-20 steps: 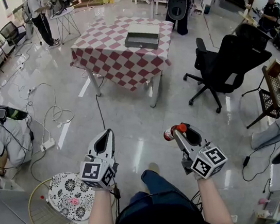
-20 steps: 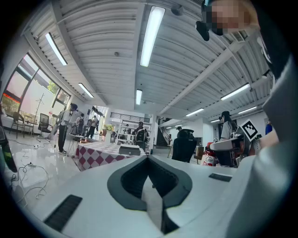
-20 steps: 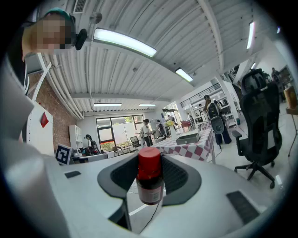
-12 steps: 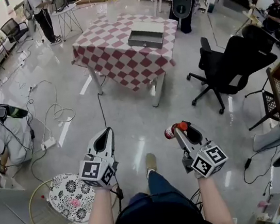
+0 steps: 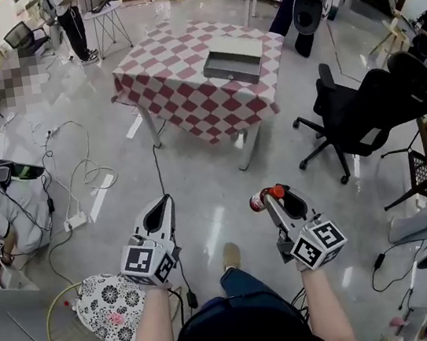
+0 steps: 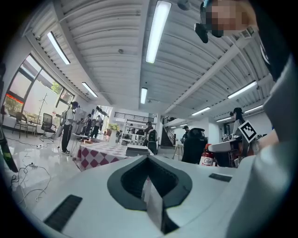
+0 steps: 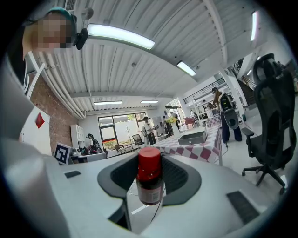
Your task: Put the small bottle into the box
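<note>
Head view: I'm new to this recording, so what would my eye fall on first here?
The red-capped small bottle stands out first, clamped between the jaws of the right gripper above the floor. Ahead stands the red-checked table with the grey box on top. The left gripper is shut and empty.

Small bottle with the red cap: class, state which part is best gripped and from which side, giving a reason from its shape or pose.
Probably grip the small bottle on its straight round body, below the red cap, jaws closing from two opposite sides across its width. The body is longer than the cap, and the right gripper holds it just so.
</note>
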